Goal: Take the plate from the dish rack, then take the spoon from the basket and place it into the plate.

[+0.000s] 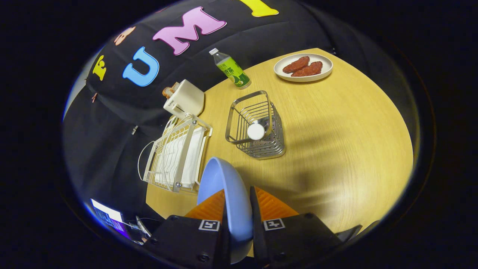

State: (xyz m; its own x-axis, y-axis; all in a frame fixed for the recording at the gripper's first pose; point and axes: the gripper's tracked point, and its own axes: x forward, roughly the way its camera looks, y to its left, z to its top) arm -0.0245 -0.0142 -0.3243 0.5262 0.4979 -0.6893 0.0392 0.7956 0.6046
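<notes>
Gripper (pixel 239 209) clamps one plate (pixel 224 186) above one dish rack (pixel 175 157)

You have a pale wood-grain counter (pixel 336 123) before you, backed by the booth's black cloth wall (pixel 108 123); light glares off its near side.

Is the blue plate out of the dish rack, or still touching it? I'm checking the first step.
Apart. In the gripper view the blue plate is clamped edge-on between the fingers, with bare table between it and the dish rack.
</notes>
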